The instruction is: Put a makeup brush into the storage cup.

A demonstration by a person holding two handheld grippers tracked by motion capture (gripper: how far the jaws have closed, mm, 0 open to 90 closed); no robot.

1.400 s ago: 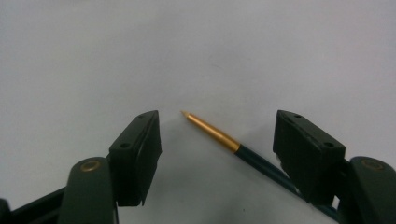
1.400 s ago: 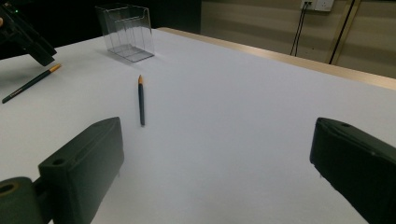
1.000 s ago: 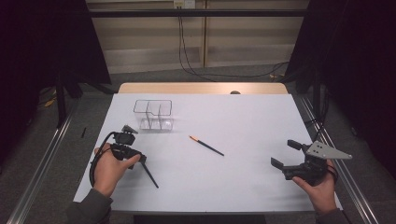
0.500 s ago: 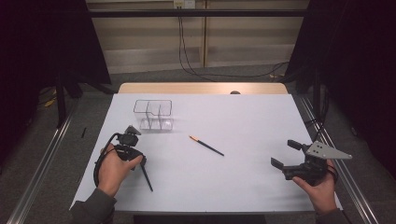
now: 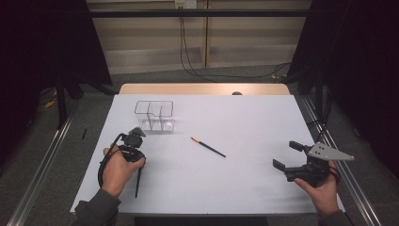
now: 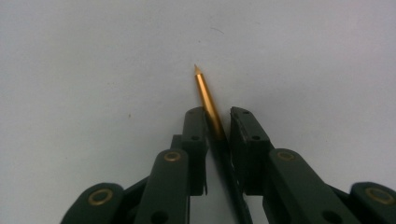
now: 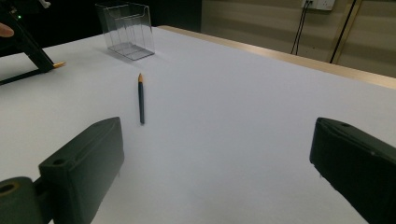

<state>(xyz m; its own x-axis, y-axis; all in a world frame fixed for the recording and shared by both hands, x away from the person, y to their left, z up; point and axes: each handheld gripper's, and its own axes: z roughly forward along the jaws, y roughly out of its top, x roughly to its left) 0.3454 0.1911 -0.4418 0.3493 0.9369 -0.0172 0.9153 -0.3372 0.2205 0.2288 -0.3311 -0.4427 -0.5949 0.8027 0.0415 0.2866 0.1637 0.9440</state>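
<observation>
Two pencils on the white table [image 5: 244, 188]. One lies under the left gripper [image 5: 136, 162] at lower left of the high view, its dark shaft [image 5: 138, 182] sticking out toward the bottom edge. In the left gripper view that pencil [image 6: 208, 95] runs up the frame centre, gold tip pointing to upper middle, shaft between the two black jaws. The jaws have just been closing, and now they stand almost together on either side of the shaft, apparently clamped on it (the pad contact itself is hard to make out). Pencil lies flat on the table, tip well clear of the jaws.

Second pencil [image 5: 208, 147] sits mid-frame in the high view, diagonal, orange end to upper left, nothing touching it. In the right gripper view it [image 7: 140, 100] is left of centre, orange end up.

Clear holder [image 5: 155, 115] with compartments stands upper left of the high view, above the left gripper and near it, apart from both pencils; in the right gripper view it [image 7: 126, 30] is at top left.

Right gripper [image 5: 288, 155] at lower right of the high view, held in a hand, grey plate on top, jaws spread wide with nothing between them. In its own view the jaws sit at the bottom corners, bare table between. Left hand [image 5: 117, 169] wraps the left gripper body, cable looping at its left.
</observation>
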